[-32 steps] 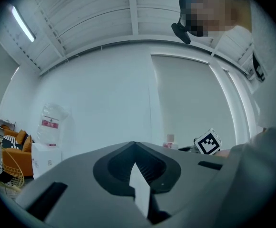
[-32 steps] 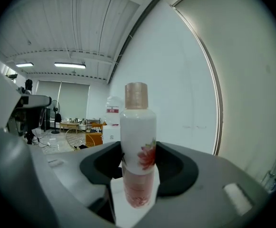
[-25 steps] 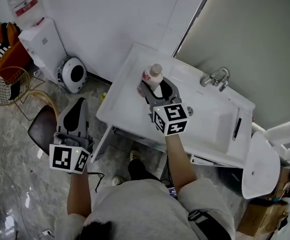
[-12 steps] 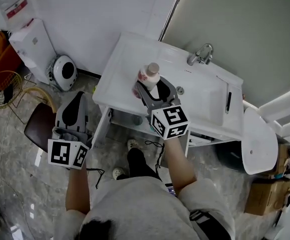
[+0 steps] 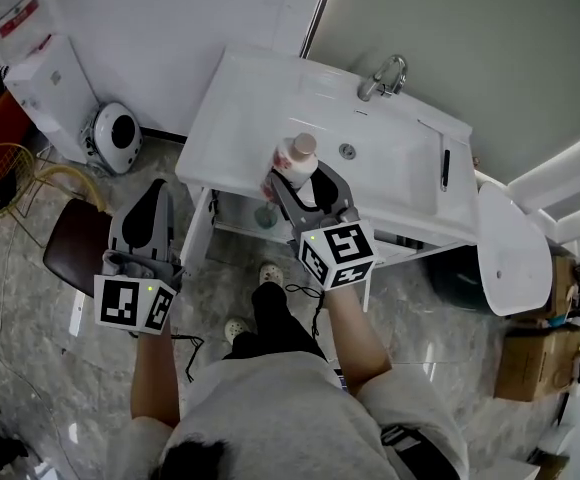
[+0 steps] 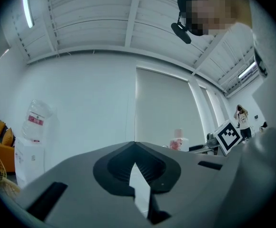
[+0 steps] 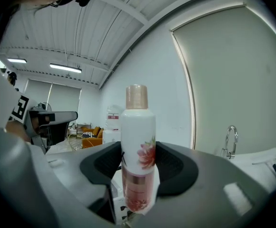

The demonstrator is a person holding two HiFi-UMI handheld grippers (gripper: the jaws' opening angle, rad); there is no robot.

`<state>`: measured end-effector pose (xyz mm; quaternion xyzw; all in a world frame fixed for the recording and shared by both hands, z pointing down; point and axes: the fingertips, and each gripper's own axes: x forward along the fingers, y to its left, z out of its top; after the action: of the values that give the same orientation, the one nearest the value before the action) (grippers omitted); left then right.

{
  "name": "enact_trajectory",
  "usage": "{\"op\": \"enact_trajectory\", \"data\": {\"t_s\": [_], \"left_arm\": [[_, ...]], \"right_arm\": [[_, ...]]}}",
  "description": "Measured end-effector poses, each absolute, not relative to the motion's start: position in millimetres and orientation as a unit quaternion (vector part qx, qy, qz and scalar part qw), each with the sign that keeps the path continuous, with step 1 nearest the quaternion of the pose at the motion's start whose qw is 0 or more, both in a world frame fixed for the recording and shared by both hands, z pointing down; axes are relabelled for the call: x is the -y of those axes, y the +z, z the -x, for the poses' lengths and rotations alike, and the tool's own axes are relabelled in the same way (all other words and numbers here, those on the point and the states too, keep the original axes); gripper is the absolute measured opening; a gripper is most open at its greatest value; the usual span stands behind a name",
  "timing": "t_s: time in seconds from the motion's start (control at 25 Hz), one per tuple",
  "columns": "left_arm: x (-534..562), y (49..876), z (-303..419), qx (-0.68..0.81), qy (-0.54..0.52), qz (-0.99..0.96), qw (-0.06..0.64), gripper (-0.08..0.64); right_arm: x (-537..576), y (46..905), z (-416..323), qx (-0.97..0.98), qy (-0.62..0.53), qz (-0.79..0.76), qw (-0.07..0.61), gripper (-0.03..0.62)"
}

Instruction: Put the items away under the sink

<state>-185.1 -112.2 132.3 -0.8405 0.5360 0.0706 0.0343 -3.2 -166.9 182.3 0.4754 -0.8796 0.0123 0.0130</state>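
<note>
A white bottle [image 5: 296, 156] with a pink flower print and a rose-gold cap stands upright between the jaws of my right gripper [image 5: 298, 176], which is shut on its lower body. It hangs over the front edge of the white sink counter [image 5: 232, 118]. In the right gripper view the bottle [image 7: 138, 141] fills the centre, pressed between the dark pads [image 7: 178, 163]. My left gripper [image 5: 153, 193] is lower left, beside the counter's left corner, shut and empty. In the left gripper view, that gripper's [image 6: 134, 144] tips meet, with the bottle [image 6: 177, 139] far right.
Faucet [image 5: 382, 76] and a black item [image 5: 445, 168] are on the sink. An open shelf [image 5: 245, 230] shows below the counter. A white toilet [image 5: 510, 253] is at right; a dark stool [image 5: 75, 248], a round white appliance [image 5: 110, 133] and a water dispenser [image 5: 45, 88] at left.
My right gripper has carried the bottle back from over the counter's left part to its front edge. The left gripper has drawn back with it, and the sink has shifted up in view.
</note>
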Motion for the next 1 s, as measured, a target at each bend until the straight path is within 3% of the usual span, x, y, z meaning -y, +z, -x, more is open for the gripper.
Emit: {"op": "enact_trajectory", "data": {"t_s": [1.0], "left_arm": [[98, 167, 127, -0.563, 0.057, 0.824, 0.011, -0.002]], "right_arm": [[126, 227, -30, 0.903, 0.043, -0.427, -0.007, 0.229]]}}
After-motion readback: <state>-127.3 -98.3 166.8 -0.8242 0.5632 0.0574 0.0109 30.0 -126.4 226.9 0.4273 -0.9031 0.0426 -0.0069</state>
